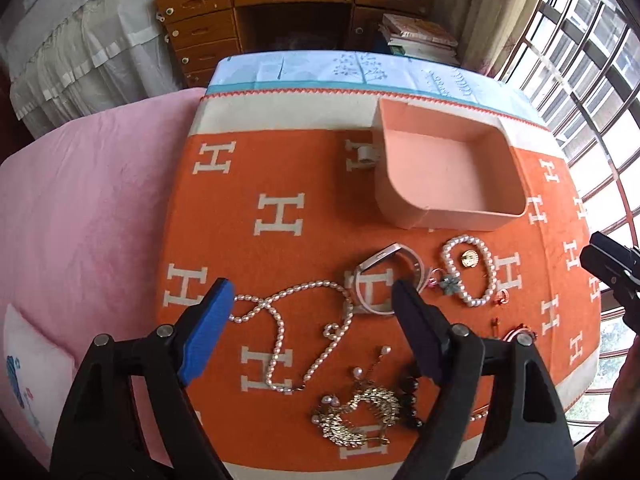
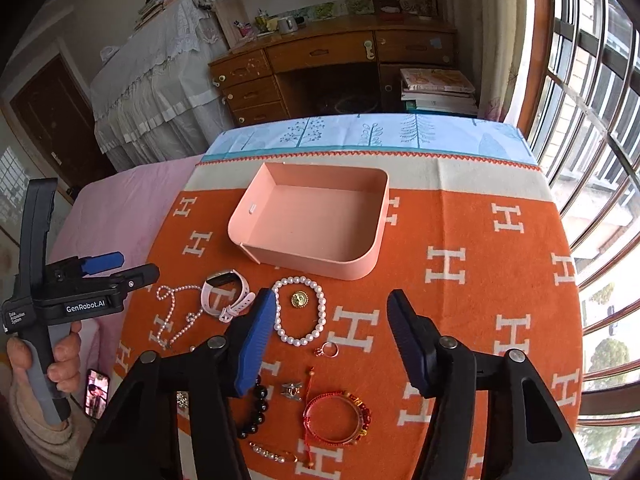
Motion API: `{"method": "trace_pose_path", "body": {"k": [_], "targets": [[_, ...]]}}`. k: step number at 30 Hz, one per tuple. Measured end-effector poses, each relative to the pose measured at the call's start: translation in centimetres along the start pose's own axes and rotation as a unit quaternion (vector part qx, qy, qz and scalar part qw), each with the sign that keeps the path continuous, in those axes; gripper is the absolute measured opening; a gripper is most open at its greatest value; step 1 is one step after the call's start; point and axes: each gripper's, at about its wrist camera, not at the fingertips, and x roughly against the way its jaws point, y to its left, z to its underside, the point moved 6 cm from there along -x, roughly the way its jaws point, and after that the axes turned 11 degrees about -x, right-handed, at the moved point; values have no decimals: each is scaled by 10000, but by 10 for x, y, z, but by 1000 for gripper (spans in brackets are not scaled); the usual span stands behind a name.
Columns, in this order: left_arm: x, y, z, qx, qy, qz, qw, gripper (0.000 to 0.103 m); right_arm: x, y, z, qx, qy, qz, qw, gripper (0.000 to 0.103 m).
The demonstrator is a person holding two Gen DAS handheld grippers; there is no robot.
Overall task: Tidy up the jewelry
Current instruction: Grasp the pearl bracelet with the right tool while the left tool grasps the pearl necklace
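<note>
1. Left wrist view: left gripper point(image 1: 312, 294) hangs over the orange H-pattern blanket point(image 1: 304, 176), jaws spread wide, nothing between the pads. Under the gap lies a long pearl necklace point(image 1: 280, 328); a pale pink watch point(image 1: 386, 280) sits just by the dark fingertip. Gold brooch point(image 1: 360, 412) and black bead bracelet point(image 1: 410, 396) lie nearer the camera. Pearl bracelet point(image 1: 470, 276) rings a small gold button point(image 1: 467, 259). Empty pink tray point(image 1: 448, 172) sits beyond the jewelry, apart from it.
2. Right wrist view: right gripper point(image 2: 330, 306) has a moderate gap between its jaws, pads on nothing. Pearl bracelet point(image 2: 300, 310) is just beside the blue fingertip, a small ring point(image 2: 328, 349) under the gap. Red cord bracelet point(image 2: 338, 416) and a small silver clip point(image 2: 291, 390) lie closer in. Pink tray point(image 2: 316, 220) is farther back, with nothing in it. Left gripper point(image 2: 120, 268) is at the far left, held by a hand point(image 2: 60, 356).
</note>
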Motion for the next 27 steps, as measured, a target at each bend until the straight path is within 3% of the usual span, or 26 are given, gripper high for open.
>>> {"method": "trace_pose_path", "body": {"k": [5,11,14,19,22,25,27], "targets": [[-38,31,28,168,397,-65,9990,71,-68,2,8,-27,687,-49,9976,43],[-60,63,56,590,654,60,9961,70,-130,0,19,-84,1072,-20,9942,40],[-62,68,63,699,743,157,9947,69,-147,5,23,35,1195,39,9928,37],[-65,65,68,881,889,437,9912,55,-165,18,33,447,1229,287,9910,31],[-68,60,69,1060,980,694,9871,51,-168,27,37,604,1210,373,9901,28],[-68,54,69,1330,1046,827,9821,49,-173,32,41,724,1154,451,9896,19],[-74,55,68,1570,1102,924,9771,42,-173,38,46,778,1145,447,9894,18]]}}
